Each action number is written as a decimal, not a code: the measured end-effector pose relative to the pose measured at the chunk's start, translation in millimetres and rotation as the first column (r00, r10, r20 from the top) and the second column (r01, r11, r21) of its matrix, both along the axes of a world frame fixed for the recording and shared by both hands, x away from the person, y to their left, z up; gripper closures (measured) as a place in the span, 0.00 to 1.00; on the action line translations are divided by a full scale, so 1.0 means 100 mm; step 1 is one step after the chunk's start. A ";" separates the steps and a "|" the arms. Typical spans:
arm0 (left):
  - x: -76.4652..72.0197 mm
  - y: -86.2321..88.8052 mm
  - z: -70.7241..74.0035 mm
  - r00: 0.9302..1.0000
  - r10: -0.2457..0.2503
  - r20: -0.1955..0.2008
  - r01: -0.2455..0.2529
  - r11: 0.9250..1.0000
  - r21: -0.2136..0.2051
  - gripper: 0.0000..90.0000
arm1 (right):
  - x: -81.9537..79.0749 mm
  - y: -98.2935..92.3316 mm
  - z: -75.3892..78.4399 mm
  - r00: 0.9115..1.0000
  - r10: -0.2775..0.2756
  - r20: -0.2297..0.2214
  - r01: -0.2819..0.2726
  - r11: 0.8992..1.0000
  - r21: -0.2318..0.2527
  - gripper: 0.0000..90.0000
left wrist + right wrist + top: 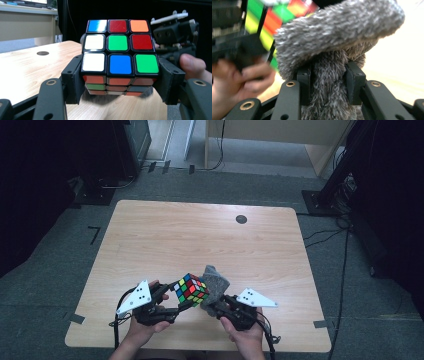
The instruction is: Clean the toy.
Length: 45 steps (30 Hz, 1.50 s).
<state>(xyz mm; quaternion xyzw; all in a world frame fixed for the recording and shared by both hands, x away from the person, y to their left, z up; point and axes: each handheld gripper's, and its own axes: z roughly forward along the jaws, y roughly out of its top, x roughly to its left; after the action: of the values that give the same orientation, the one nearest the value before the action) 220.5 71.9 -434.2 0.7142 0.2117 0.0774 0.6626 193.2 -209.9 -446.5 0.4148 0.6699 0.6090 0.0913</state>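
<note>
A scrambled colour cube (190, 289) is held above the table's near edge, with my left gripper (179, 294) shut on its two sides. In the left gripper view the cube (119, 53) sits between both pads (75, 80), its top face showing blue, red, orange, white and green tiles. My right gripper (211, 307) is shut on a grey fuzzy cloth (215, 282), whose bunched upper end presses against the cube's right side. In the right gripper view the cloth (332, 50) rises between the pads (305, 82) and folds over, with the cube (274, 22) blurred behind it.
The wooden table (200, 240) has a small dark round hole (241, 219) near its far edge. Grey carpet surrounds it, with cables (340, 270) and black stands at the right and a desk leg at the back.
</note>
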 end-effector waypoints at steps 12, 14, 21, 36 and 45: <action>0.00 0.02 0.01 1.000 0.010 0.004 -0.010 1.000 -0.004 0.38 | -0.04 0.17 -0.08 0.998 0.069 -0.002 -0.069 0.996 -0.059 0.71; 0.01 0.04 0.01 1.000 0.021 0.001 -0.021 1.000 0.005 0.38 | -0.01 0.03 -0.01 1.000 0.020 0.003 -0.020 1.000 -0.006 0.71; -0.01 -0.02 0.01 1.000 0.008 -0.002 -0.008 1.000 -0.006 0.38 | -0.04 0.16 -0.09 0.998 0.058 -0.030 -0.059 0.998 -0.023 0.71; -0.01 -0.02 0.00 1.000 0.005 -0.003 -0.005 1.000 0.003 0.38 | -0.03 0.03 -0.01 1.000 0.000 0.002 0.000 1.000 -0.011 0.71; -0.01 0.00 0.02 1.000 0.006 -0.001 -0.006 1.000 -0.007 0.38 | -0.06 0.22 -0.08 0.997 0.076 -0.011 -0.076 0.994 -0.075 0.71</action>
<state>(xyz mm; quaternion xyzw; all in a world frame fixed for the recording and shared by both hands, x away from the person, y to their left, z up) 219.7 71.7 -432.6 0.7114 0.2143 0.0783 0.6648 187.3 -188.3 -454.8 0.3878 0.7081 0.5845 0.0809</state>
